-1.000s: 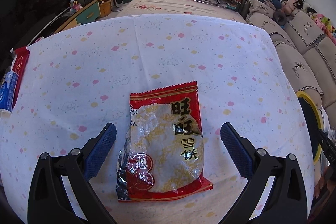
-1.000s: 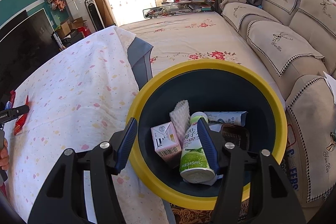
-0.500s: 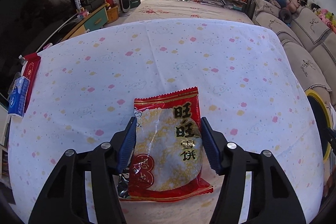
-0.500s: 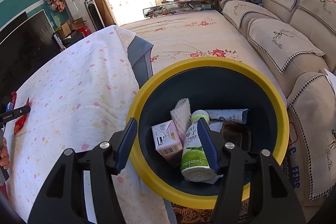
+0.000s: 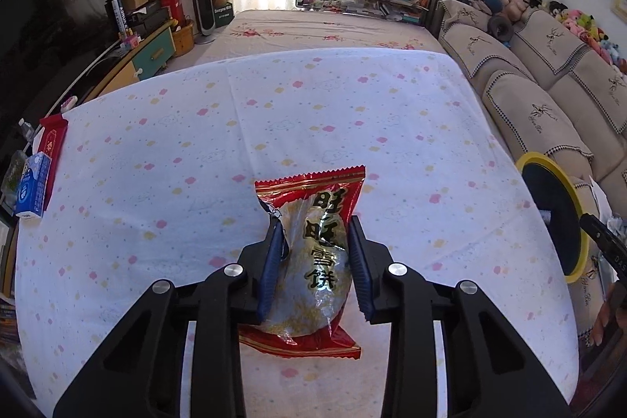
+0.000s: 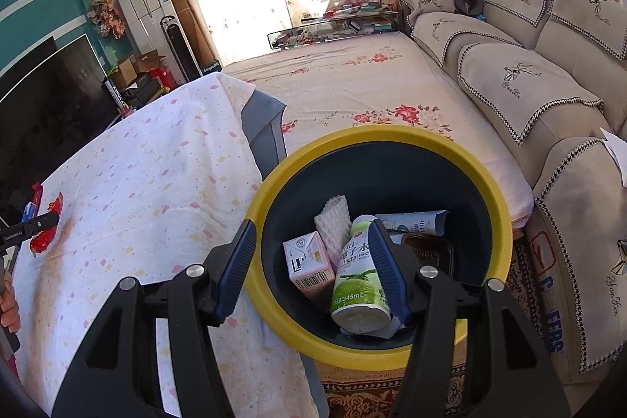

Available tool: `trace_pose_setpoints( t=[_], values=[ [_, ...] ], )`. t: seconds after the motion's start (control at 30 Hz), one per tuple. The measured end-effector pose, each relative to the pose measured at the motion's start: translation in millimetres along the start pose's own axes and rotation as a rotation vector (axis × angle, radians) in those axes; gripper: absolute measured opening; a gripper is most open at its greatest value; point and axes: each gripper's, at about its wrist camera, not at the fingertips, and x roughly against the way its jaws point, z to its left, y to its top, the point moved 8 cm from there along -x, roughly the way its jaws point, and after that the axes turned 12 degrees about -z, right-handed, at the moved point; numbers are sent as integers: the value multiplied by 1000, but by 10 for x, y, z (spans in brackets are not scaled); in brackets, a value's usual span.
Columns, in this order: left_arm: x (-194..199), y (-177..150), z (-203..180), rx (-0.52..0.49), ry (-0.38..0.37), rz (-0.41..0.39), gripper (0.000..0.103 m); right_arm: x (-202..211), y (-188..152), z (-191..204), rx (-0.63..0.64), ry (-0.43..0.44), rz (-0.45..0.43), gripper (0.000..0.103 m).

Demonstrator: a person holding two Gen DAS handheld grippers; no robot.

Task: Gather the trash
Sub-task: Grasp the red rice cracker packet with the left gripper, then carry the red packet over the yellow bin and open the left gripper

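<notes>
Pastel-spotted tablecloth (image 5: pixel 313 112) beside beige sofa (image 5: pixel 540 96), floral rug (image 6: pixel 352 81).

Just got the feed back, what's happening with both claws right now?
The left claw is closed on the red snack wrapper, pinching it from both sides over the spotted tablecloth. The right claw hangs open and empty above the yellow-rimmed bin, which already holds a pink carton, a green bottle and other trash. A blue carton lies at the table's far left edge.
</notes>
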Motion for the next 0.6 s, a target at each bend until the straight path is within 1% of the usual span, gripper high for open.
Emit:
trace_pose_setpoints(
  t=[0.1,0.3,0.43,0.6],
  values=[
    [149,64,-266,-28,-47,-18,33,95,35,-64,-2,-7,-21,57],
    [318,175,-1031,-97,-154,-41,33,315,102,-280,3,-49,-63,57],
    [331,196,-1580,-141,-220,-41,33,469,119,-503,5,-94,-85,57],
    [235,183,-2322,-194,-290,-23,33,623,106,-806,-17,-136,-105,58]
  ],
)
